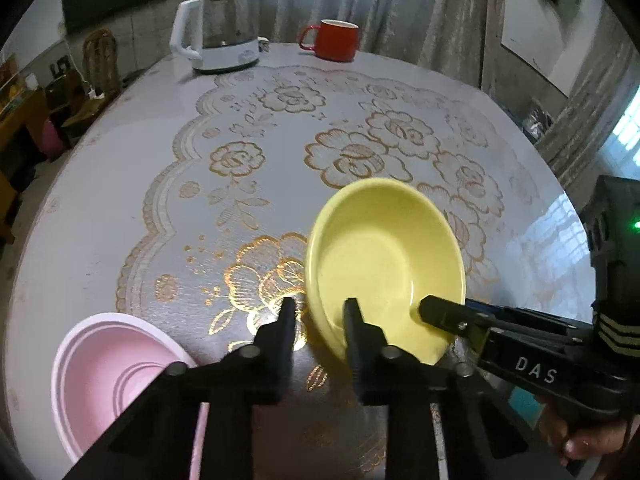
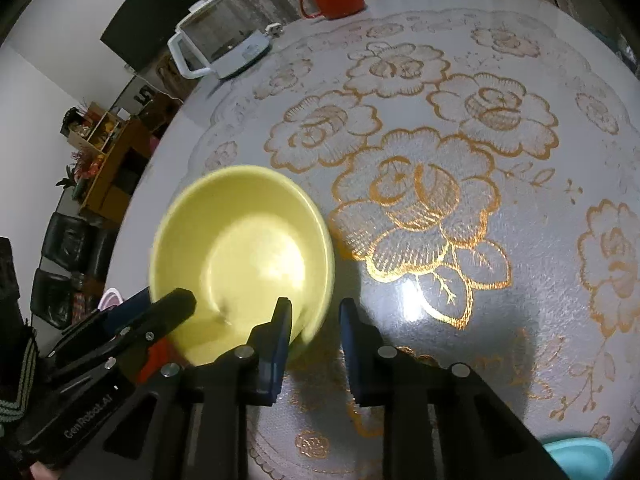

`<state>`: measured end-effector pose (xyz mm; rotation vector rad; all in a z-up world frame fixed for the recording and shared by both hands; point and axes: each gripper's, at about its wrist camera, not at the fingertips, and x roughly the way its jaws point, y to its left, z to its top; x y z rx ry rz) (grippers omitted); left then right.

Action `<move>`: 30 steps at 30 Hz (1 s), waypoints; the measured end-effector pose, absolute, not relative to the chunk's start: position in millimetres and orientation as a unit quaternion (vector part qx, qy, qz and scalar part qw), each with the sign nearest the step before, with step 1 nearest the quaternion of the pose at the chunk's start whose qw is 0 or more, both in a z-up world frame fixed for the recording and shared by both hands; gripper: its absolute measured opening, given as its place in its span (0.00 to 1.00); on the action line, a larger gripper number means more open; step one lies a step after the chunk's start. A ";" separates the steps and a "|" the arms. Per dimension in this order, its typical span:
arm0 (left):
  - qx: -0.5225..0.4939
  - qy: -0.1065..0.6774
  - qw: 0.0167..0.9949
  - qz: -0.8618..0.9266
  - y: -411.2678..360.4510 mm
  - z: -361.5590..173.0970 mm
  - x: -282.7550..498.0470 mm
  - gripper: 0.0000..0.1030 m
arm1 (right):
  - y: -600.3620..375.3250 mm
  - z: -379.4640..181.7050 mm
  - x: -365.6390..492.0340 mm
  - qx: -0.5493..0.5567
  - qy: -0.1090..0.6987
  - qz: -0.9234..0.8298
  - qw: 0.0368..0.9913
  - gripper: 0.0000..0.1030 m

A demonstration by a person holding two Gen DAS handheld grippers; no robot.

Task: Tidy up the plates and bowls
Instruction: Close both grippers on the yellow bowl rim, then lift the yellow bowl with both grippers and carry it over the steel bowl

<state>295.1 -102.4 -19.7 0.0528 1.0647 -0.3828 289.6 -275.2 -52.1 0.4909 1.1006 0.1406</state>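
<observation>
A yellow bowl [image 1: 384,264] is tilted above the table, with both grippers at its near rim. My left gripper [image 1: 318,312] straddles the rim, one finger inside the bowl and one outside, jaws still apart. My right gripper [image 2: 316,312] also straddles the rim of the yellow bowl [image 2: 244,256], left finger inside and right finger outside, jaws apart. The right gripper's finger [image 1: 440,314] shows inside the bowl in the left wrist view. A pink bowl [image 1: 112,376] sits at the near left. A light blue dish [image 2: 576,456] edge shows at the bottom right.
A round table with a gold floral cover [image 1: 280,152] carries a white electric kettle [image 1: 220,28] and a red mug [image 1: 334,40] at the far side. Curtains hang behind. Shelves and furniture stand off the table's left.
</observation>
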 end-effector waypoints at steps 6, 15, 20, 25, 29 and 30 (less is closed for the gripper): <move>0.033 0.494 0.848 -0.190 -106.9 -19.4 285.7 0.15 | -271.5 -50.8 288.1 0.219 0.522 0.066 0.822 0.15; 0.031 0.479 0.857 -0.187 -100.9 -10.5 265.9 0.15 | -265.7 -35.3 268.5 0.211 0.505 0.072 0.834 0.15; 0.027 0.471 0.861 -0.189 -97.4 -5.5 250.8 0.15 | -263.4 -25.3 253.4 0.215 0.495 0.076 0.838 0.15; 0.016 0.461 0.866 -0.195 -92.2 3.5 229.9 0.15 | -261.6 -13.1 230.9 0.219 0.480 0.082 0.846 0.15; 0.006 0.448 0.871 -0.201 -87.2 13.1 210.1 0.15 | -261.4 -3.2 212.5 0.224 0.465 0.084 0.852 0.15; 0.004 0.446 0.872 -0.201 -86.1 14.5 206.2 0.15 | -261.3 -0.6 207.5 0.225 0.462 0.086 0.854 0.15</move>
